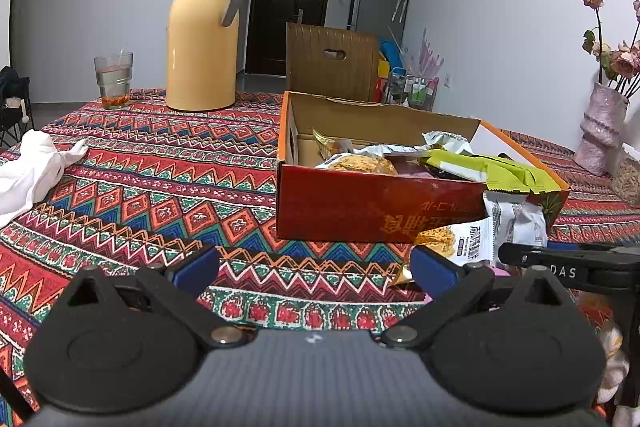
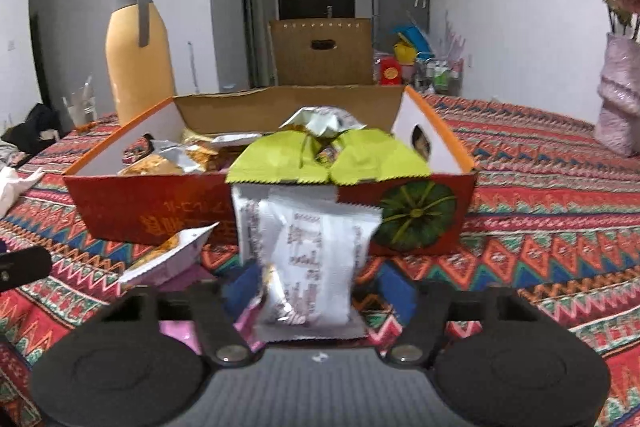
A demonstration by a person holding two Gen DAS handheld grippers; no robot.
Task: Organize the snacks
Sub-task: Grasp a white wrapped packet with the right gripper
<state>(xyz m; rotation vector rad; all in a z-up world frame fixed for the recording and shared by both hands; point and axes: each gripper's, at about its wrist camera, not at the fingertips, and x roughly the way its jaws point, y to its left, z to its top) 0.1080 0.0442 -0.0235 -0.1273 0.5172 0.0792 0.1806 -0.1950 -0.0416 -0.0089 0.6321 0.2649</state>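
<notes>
A red and orange cardboard box (image 1: 360,207) (image 2: 148,207) stands on the table with several snack packets inside, among them a lime-green packet (image 1: 500,167) (image 2: 328,159) draped over its front wall. My right gripper (image 2: 316,287) holds a white snack packet (image 2: 312,259) (image 1: 516,219) upright just in front of the box. My left gripper (image 1: 316,267) is open and empty, low over the tablecloth left of the box front. Another white packet with a snack picture (image 1: 460,235) (image 2: 168,255) lies on the table by the box.
A yellow thermos jug (image 1: 202,35) (image 2: 138,55) and a glass of water (image 1: 114,79) stand at the back left. A white cloth (image 1: 32,167) lies at the left. A pink vase with flowers (image 1: 600,131) (image 2: 620,99) stands at the right. A brown carton (image 1: 332,59) stands behind the table.
</notes>
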